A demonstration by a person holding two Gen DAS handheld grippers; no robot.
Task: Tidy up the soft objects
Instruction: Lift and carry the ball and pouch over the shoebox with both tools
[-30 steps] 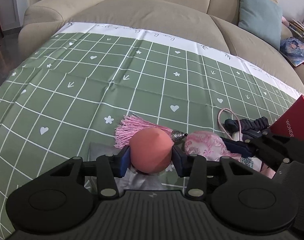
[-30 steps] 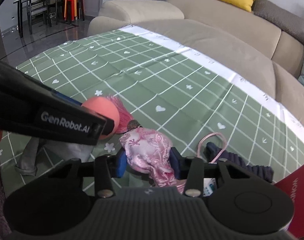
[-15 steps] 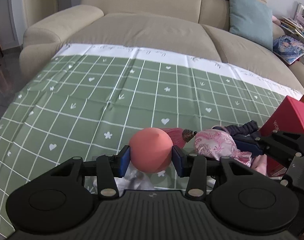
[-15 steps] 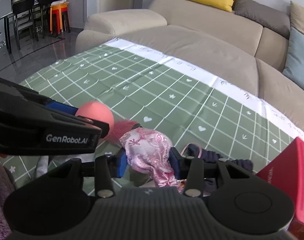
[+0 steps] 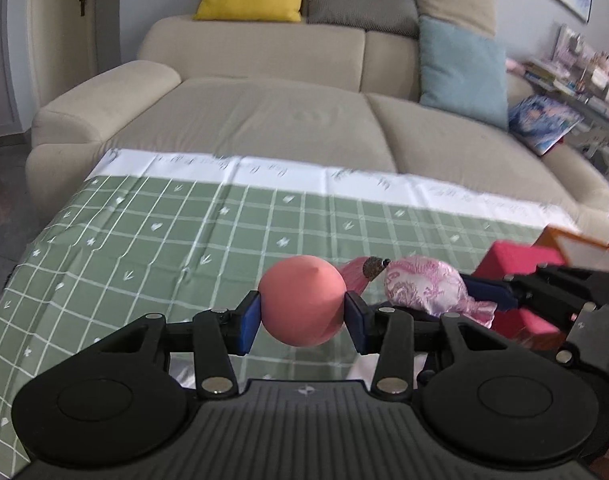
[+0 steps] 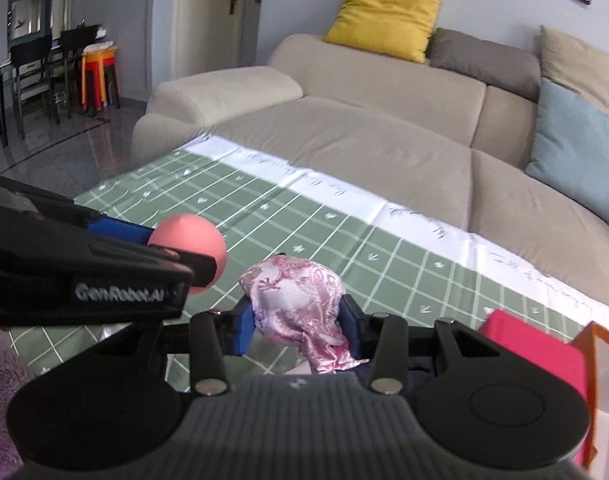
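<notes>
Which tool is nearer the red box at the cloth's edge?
Right. The right tool, clamped on the pink satin pouch, sits beside the red box; the left tool, holding the salmon ball, is farther off.

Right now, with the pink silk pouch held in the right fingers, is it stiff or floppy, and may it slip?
The pink silk pouch is probably soft: it bulges between the fingers and its gathered end droops below them. The glossy fabric looks smooth, so it might slide under a loose grip. It seems light, since it hangs without dragging downward.
</notes>
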